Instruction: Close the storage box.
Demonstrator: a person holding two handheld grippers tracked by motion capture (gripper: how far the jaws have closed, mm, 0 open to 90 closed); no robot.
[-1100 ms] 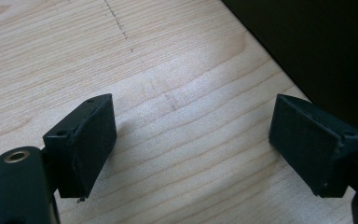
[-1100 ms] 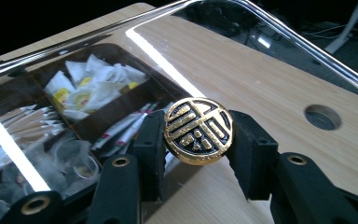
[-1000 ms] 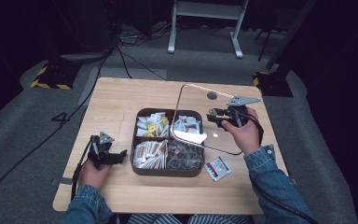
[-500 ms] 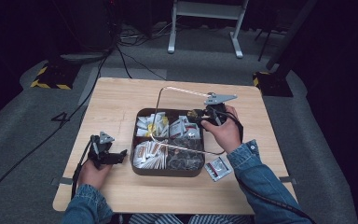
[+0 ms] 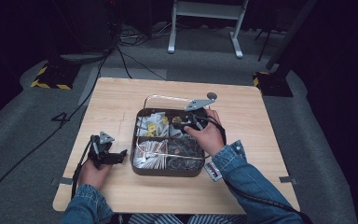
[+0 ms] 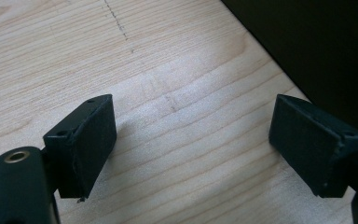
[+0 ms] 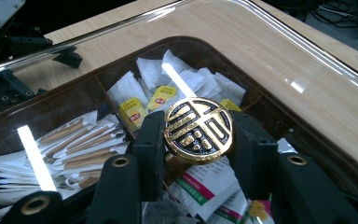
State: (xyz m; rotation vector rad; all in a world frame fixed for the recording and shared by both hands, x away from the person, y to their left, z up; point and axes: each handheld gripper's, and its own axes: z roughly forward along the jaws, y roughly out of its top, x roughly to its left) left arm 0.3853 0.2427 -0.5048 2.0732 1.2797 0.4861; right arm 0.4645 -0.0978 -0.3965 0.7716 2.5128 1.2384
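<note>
A dark brown box (image 5: 166,171) with several compartments of sachets and tea bags sits mid-table. My right gripper (image 5: 184,122) hovers over its right half, shut on the gold-and-black round knob (image 7: 198,129) of a clear lid (image 5: 164,99). The lid (image 7: 279,42) hangs slightly tilted above the box (image 7: 249,86), largely covering it. My left gripper (image 5: 117,157) rests on the table just left of the box. In the left gripper view its jaws (image 6: 191,149) stand wide apart over bare wood with nothing between them. It also appears at the top left of the right gripper view (image 7: 9,74).
A small printed packet (image 5: 213,170) lies on the wooden table (image 5: 116,107) by the box's front right corner, under my right forearm. Cables trail from both grippers. Dark floor, cables and a white stand lie beyond the far edge.
My right hand has carried the clear lid leftward from the table's right side to above the box. The left hand and its gripper have stayed put.
</note>
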